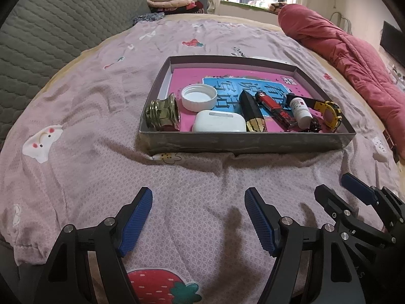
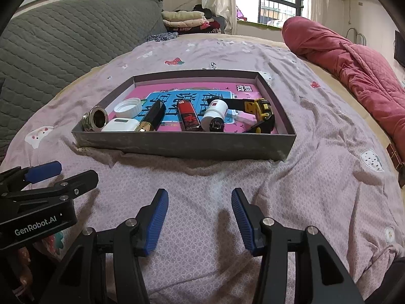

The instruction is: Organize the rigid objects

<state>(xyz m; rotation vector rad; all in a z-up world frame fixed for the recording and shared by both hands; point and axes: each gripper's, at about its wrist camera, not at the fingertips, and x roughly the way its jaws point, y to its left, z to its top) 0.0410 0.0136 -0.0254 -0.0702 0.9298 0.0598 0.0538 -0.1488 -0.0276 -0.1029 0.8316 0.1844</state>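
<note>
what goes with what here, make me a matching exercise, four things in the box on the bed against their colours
Things:
1. bottle cap
2. lighter
3. threaded metal fitting
4. watch

Colours:
A. yellow and black
B. white
C. red and black
D. shiny brass

Pairs: 1-B, 2-C, 3-D, 4-A

All four lie inside the grey box.

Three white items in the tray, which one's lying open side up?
The round white ribbed bottle cap: its hollow faces up. The white earbud case is closed, and the small white bottle lies on its side.
</note>
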